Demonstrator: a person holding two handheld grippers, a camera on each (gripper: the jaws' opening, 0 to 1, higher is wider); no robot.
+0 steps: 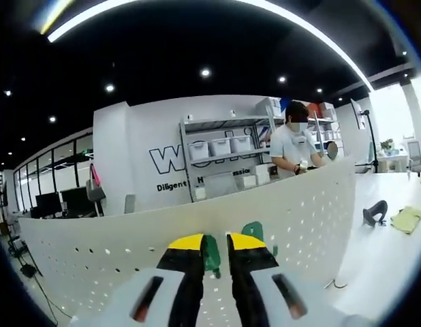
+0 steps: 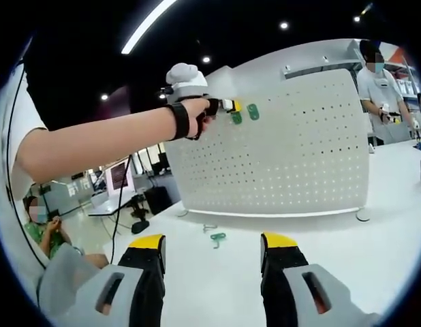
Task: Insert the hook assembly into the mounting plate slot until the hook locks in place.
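Observation:
The white perforated mounting plate [image 1: 129, 238] stands upright on the table, and it is also in the right gripper view [image 2: 299, 150]. My left gripper [image 1: 216, 240] is shut on a green hook [image 1: 211, 255] and holds it against the plate's upper part. A second green hook [image 1: 253, 230] sits in the plate just to its right. In the right gripper view, a hand holds the left gripper [image 2: 232, 105] at the plate's top left, next to both hooks [image 2: 236, 117] [image 2: 253, 112]. My right gripper [image 2: 214, 246] hangs open over the table, above a loose green hook [image 2: 217, 238] and a small metal piece [image 2: 209, 227].
A person [image 1: 292, 146] stands behind the plate near a shelf of bins [image 1: 221, 146]. A black object [image 1: 375, 212] and a yellowish cloth [image 1: 407, 219] lie on the table to the right. Another person [image 2: 40, 218] sits low at the left. The plate's round foot [image 2: 362, 216] rests on the table.

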